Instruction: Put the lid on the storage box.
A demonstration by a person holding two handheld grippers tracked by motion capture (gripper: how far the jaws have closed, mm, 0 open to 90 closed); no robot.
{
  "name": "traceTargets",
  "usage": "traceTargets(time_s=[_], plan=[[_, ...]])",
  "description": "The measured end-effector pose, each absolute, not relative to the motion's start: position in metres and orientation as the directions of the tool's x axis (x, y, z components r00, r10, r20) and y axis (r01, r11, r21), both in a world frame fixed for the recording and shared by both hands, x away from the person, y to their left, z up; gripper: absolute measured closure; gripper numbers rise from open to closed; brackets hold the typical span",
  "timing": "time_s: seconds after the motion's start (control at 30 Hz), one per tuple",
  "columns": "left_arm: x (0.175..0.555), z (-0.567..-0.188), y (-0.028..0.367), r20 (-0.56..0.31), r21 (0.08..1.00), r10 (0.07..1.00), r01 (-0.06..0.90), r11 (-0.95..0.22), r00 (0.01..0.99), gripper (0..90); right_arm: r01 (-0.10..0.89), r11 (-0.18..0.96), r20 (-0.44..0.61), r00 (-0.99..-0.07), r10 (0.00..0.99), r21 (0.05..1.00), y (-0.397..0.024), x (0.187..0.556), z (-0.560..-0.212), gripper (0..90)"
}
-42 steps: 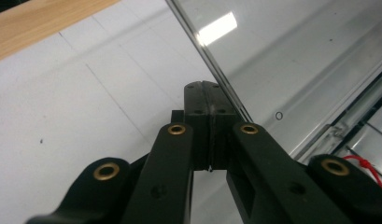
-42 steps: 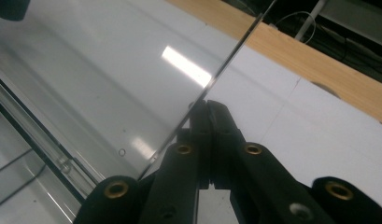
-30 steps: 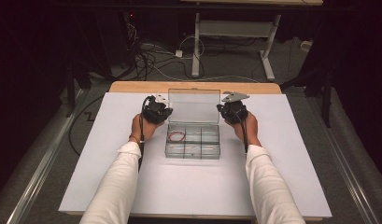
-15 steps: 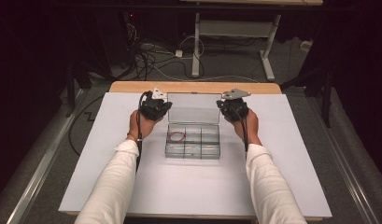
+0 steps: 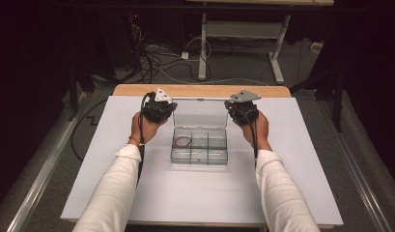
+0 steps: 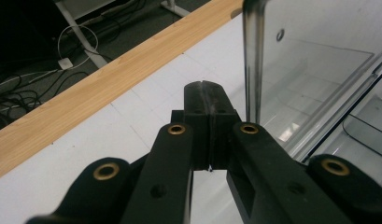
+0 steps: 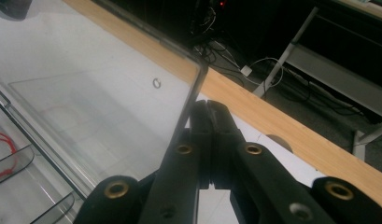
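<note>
- The clear compartment box (image 5: 200, 147) sat at the middle of the white table (image 5: 301, 183), its long axis running left to right, with a red loop (image 5: 182, 141) lying in its far-left compartment
- Its transparent lid (image 5: 199, 113) stood raised on the far side, hinged along the box's far edge and roughly upright, perhaps tilted a little to the far side
- The left gripper (image 5: 158, 110) was at the lid's left edge and the right gripper (image 5: 242, 112) at its right edge, one hand at each end of the lid's long axis, about equally near
- In the left gripper view, the left gripper (image 6: 208, 91) had its jaws pressed fully together with nothing between them; the lid's side edge (image 6: 254, 60) rose just to the right of the tips, beside them rather than clamped
- In the right gripper view, the right gripper (image 7: 206, 108) was likewise closed tight and empty, with the lid's corner (image 7: 195, 77) just left of and above its tips; whether the tips touched the edge could not be told
- My reading: the lid lay between the two closed claws, so either one could only nudge it with the outside of its jaws, and any push would have to go along near-far, across the hinge line, to swing it
- The wooden table edge (image 5: 200, 90) lay just beyond the lid
</note>
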State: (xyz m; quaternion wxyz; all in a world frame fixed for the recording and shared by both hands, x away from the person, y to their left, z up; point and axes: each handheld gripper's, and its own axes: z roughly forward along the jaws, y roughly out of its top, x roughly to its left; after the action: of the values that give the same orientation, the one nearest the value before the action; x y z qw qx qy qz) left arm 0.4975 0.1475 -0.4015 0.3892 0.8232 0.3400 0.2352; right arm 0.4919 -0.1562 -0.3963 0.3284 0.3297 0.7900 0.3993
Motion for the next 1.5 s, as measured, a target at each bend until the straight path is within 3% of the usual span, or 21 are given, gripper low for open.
traceTargets(time_s=[0.87, 1.5], plan=[[0.491, -0.385, 0.148, 0.161, 0.794, 0.728, 0.351, -0.496, 0.666, 86.9, 0.238, 0.456, -0.269, -0.548, 0.792, 0.857, -0.154, 0.484, -0.381, 90.0], [0.479, -0.383, 0.147, 0.143, 0.817, 0.754, 0.354, -0.456, 0.641, 87.0, 0.234, 0.414, -0.251, -0.511, 0.822, 0.88, -0.154, 0.47, -0.387, 88.9]])
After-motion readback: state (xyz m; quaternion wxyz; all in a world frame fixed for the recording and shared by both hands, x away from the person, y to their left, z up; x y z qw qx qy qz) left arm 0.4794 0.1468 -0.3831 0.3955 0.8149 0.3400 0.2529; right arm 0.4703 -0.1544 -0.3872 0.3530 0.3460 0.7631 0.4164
